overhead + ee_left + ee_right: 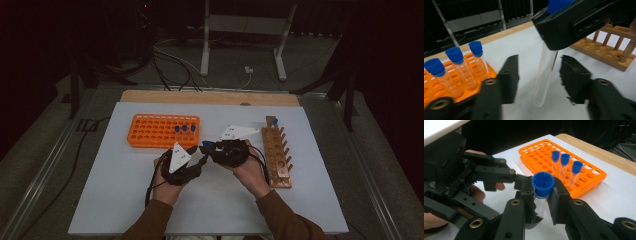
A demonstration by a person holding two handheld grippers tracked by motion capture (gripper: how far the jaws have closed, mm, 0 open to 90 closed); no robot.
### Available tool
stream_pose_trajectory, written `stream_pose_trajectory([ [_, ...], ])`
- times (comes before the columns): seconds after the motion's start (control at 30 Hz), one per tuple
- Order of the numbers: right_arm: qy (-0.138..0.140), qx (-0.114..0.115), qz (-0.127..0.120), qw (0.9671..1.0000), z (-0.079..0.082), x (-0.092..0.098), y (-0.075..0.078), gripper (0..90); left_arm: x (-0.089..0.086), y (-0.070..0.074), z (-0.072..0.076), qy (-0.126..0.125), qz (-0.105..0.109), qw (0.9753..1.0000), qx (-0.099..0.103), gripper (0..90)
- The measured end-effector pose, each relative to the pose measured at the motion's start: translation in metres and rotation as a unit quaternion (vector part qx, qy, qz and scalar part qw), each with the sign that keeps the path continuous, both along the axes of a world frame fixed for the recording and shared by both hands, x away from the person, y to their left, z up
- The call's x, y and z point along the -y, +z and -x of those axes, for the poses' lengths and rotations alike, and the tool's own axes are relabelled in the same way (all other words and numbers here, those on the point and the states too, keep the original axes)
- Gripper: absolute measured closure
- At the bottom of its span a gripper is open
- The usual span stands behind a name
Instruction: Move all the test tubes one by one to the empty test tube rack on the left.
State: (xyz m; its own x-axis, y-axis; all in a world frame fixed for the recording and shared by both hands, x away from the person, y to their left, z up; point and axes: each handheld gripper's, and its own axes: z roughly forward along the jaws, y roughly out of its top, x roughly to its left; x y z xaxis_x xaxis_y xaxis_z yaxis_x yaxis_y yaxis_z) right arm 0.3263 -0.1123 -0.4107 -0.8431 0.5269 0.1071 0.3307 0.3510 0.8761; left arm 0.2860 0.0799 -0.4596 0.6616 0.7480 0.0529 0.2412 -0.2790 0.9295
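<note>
Right gripper (543,195) clamps a blue-capped test tube (545,72) just under its cap; the left gripper (539,75) waits wide open around the tube's lower half. If the left jaws close off-centre, the smooth glass could twist or slip free.

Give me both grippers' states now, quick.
Left gripper: open, its jaws either side of the test tube, not touching it.
Right gripper: shut on the test tube, just under its blue cap.

room dark | grey floor (45,165) (cables (172,62) trailing) | white stand legs (205,55) behind table
</note>
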Motion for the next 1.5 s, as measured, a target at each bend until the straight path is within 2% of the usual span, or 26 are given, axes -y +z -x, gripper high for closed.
stream_pose_trajectory([
  [0.23, 0.007, -0.002, 0.003, 1.0, 0.002, -0.004, -0.002, 76.3, -0.001, -0.001, 0.0, -0.011, 0.002, 0.9999, -0.005, 75.3],
  [0.47, 0.004, -0.008, -0.002, 1.0, -0.001, -0.003, -0.004, 74.3, 0.001, -0.004, -0.001, -0.018, 0.002, 0.9998, -0.01, 78.1],
  [0.67, -0.003, -0.006, -0.021, 0.9998, -0.003, 0.007, -0.001, 51.8, -0.007, -0.005, -0.004, -0.001, 0.019, 0.9996, -0.022, 78.1],
  [0.83, -0.02, 0.0, -0.022, 0.9996, -0.006, 0.018, 0.0, 31.1, -0.01, -0.005, -0.006, 0.007, 0.023, 0.9994, -0.025, 78.2],
  [1.0, -0.043, 0.008, -0.012, 0.999, -0.006, 0.026, 0.001, 16.3, -0.013, -0.005, -0.006, 0.01, 0.024, 0.9993, -0.025, 78.2],
  [1.5, -0.086, 0.016, -0.008, 0.9962, -0.009, 0.063, 0.001, 4.1, -0.026, -0.005, -0.009, 0.025, 0.042, 0.9983, -0.032, 78.2],
])
